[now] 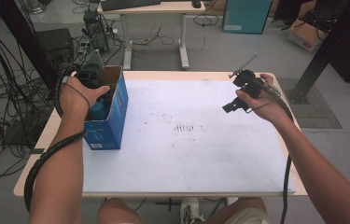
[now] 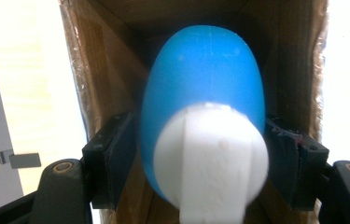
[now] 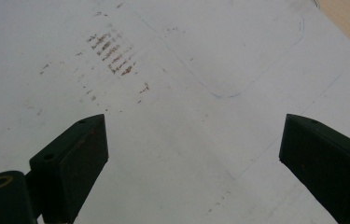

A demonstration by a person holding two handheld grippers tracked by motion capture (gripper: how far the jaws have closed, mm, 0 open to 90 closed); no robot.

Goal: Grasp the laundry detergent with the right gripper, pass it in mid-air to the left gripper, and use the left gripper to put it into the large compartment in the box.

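Black jaws of the left gripper (image 2: 204, 158) flank a blue and white bottle (image 2: 205, 116) inside the open cardboard box (image 1: 109, 109) at the table's (image 1: 186, 163) left edge; whether they press it, I cannot tell. Right gripper (image 3: 193, 154) hovers wide apart, empty, over the white tabletop.

a box (image 1: 109, 116) is standing on the left part of the table (image 1: 200, 158), with a rounded object (image 2: 205, 88) sitting inside it between the left gripper (image 2: 205, 154) jaws. the right gripper (image 1: 231, 106) is hovering over the table's right side, well apart from the box.
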